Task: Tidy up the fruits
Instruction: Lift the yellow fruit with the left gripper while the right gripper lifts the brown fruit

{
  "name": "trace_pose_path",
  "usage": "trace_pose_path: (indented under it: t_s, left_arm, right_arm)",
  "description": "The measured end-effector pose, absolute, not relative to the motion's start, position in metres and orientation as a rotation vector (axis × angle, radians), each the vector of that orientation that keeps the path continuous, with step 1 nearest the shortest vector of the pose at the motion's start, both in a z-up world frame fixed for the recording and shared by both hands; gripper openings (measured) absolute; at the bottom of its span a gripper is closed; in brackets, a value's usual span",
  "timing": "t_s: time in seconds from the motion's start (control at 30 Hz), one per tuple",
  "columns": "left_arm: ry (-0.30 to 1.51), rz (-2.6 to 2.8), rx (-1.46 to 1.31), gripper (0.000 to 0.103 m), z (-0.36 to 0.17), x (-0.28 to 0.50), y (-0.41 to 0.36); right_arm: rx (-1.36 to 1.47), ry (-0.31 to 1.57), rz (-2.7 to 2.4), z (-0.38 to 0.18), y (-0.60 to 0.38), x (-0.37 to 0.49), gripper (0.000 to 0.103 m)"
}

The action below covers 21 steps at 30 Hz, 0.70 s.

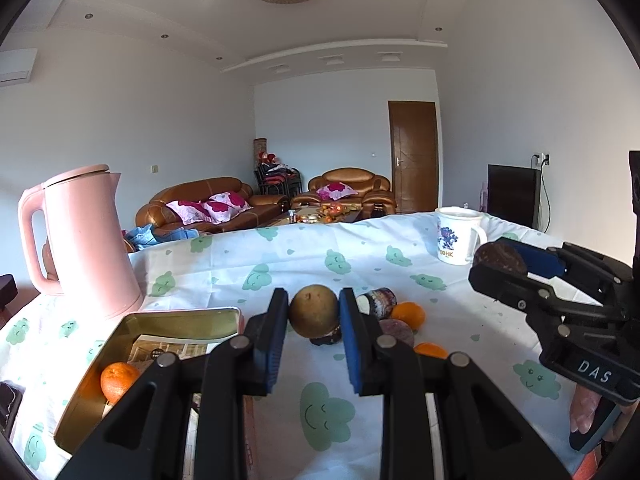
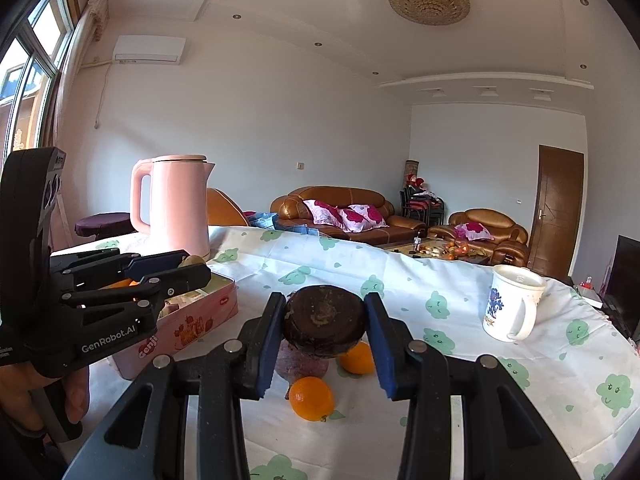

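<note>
My left gripper (image 1: 314, 312) is shut on a round brown-green fruit (image 1: 313, 311) and holds it above the table; it also shows in the right wrist view (image 2: 188, 268). My right gripper (image 2: 326, 320) is shut on a dark brown round fruit (image 2: 325, 320), also seen in the left wrist view (image 1: 500, 258). An open pink tin (image 1: 120, 344) with a gold inside holds an orange (image 1: 119, 380). On the cloth lie two oranges (image 2: 311, 398) (image 2: 357, 358) and a purple fruit (image 2: 300, 362).
A pink kettle (image 1: 84, 240) stands behind the tin at the left. A white mug (image 1: 458, 236) stands at the far right of the table. A small jar (image 1: 378, 302) lies near the fruits. The cloud-print tablecloth (image 1: 320, 408) covers the table.
</note>
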<state>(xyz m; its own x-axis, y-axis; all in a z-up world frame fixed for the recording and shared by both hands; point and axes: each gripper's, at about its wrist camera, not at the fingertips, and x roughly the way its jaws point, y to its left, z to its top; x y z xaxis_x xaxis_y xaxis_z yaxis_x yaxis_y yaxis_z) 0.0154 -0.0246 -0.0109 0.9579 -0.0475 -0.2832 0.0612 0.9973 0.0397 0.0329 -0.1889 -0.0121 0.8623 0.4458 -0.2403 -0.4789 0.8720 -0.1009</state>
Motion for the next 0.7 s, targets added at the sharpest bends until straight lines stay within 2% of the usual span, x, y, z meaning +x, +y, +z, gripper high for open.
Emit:
trace_pose_path:
  t_s: [0.7]
  left_arm:
    - [0.324, 0.007, 0.018, 0.027, -0.012, 0.016, 0.007]
  right_arm:
    - [-0.197, 0.248, 0.573, -0.009, -0.150, 0.042, 0.042]
